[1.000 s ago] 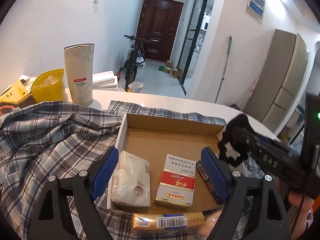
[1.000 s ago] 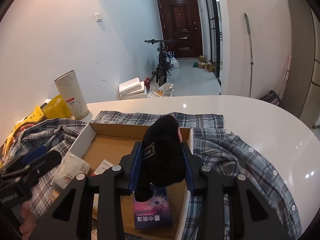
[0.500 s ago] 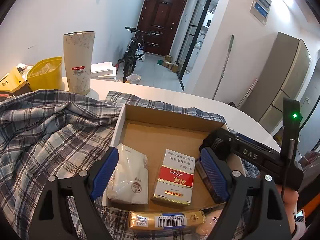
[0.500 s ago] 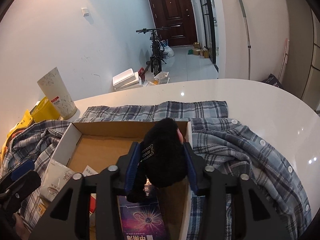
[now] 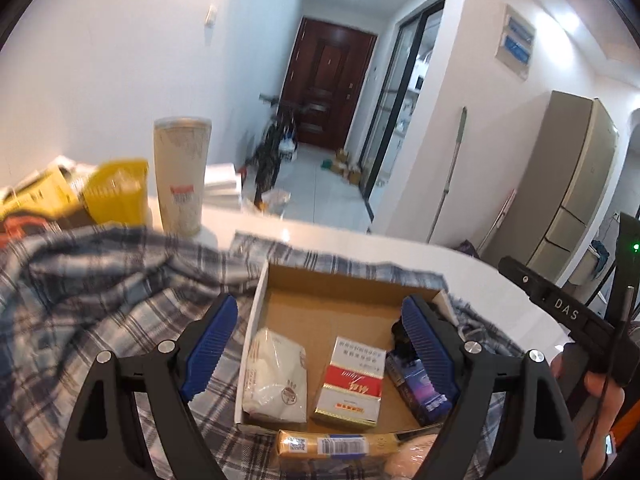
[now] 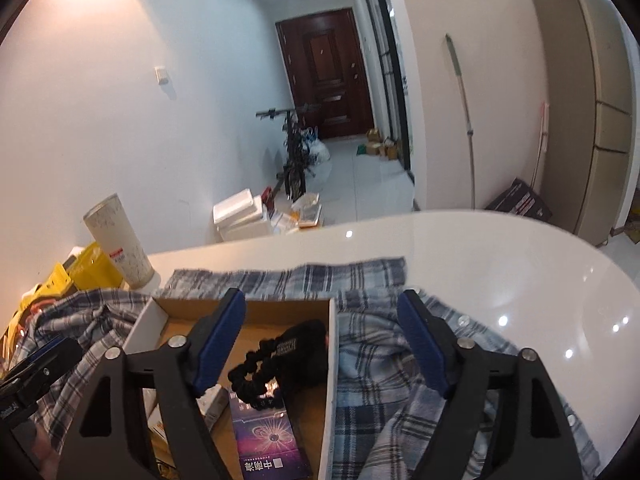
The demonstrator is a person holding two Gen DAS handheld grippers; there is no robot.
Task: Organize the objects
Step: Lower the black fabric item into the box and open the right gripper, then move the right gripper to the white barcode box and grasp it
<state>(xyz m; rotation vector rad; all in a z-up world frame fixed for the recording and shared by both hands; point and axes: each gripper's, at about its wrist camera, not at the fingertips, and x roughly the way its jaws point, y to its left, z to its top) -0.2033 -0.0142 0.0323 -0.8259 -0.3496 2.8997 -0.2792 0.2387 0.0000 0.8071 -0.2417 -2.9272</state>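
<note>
An open cardboard box (image 5: 260,320) lies on a plaid shirt (image 5: 100,304). It holds a white packet (image 5: 276,376), a red-and-white carton (image 5: 352,380) and a purple box (image 6: 268,440). A black fuzzy thing with a ruffled loop (image 6: 288,356) lies in the box's right part, partly on the purple box. My right gripper (image 6: 321,295) hovers above it with its jaws opening; nothing is between the pads. My left gripper (image 5: 319,303) stands open above the near end of the box, also with nothing in it. In front of the box lies a gold biscuit packet (image 5: 336,444).
A tall speckled tumbler (image 5: 180,180) and a yellow container (image 5: 116,188) stand at the far left of the white table (image 6: 500,260). The shirt (image 6: 400,360) spreads on both sides of the box. Beyond the table are a hallway, a bicycle and a door.
My right gripper has opened and let go of the black fuzzy thing, which now lies in the box. Both grippers have risen a little, and the box looks farther off.
</note>
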